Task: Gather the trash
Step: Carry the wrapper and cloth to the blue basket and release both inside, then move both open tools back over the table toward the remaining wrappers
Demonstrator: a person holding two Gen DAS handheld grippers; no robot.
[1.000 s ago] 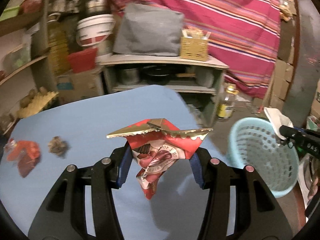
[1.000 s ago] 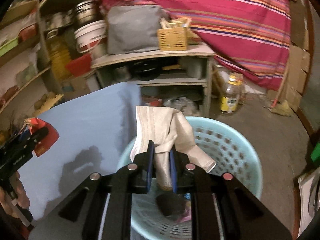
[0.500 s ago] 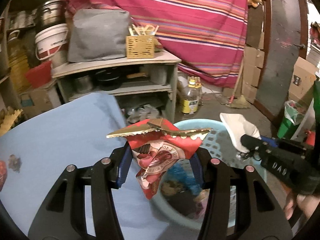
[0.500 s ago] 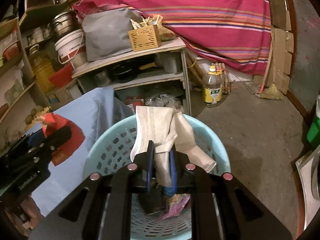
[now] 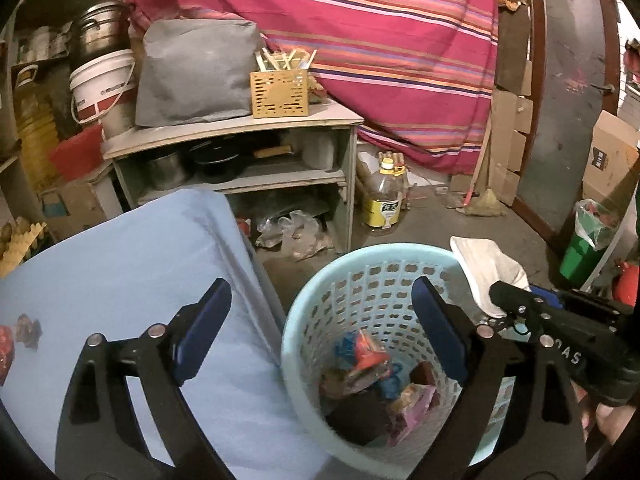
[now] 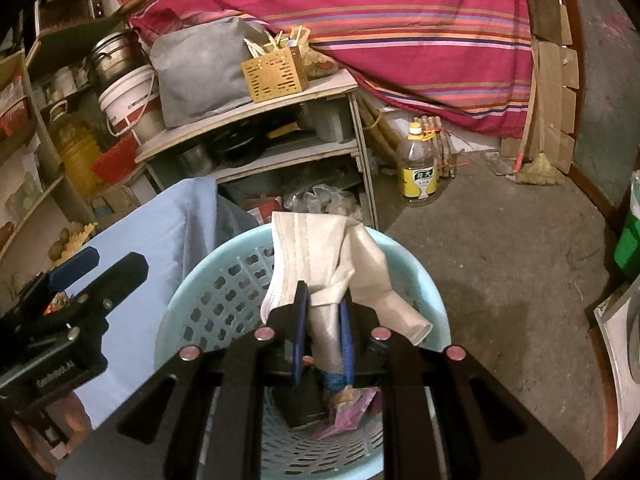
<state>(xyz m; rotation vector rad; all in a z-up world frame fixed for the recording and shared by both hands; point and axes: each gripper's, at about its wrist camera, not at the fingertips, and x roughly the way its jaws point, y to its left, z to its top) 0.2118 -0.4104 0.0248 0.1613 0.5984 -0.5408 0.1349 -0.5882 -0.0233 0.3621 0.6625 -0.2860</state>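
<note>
The left tool [image 5: 320,332] has just opened wide (red wrapper [image 5: 366,354] now in basket [image 5: 360,252]); right tool [image 6: 323,320] grips the mask [image 6: 316,252].

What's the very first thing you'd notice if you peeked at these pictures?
The round pale blue plastic basket on the floor beside the blue-covered table, with colourful wrappers piled in its bottom. Right above it, the right gripper pinches a crumpled white face mask, while the left gripper hangs with jaws wide and nothing between them, having just opened. Behind everything hangs a big pink striped cloth.
</note>
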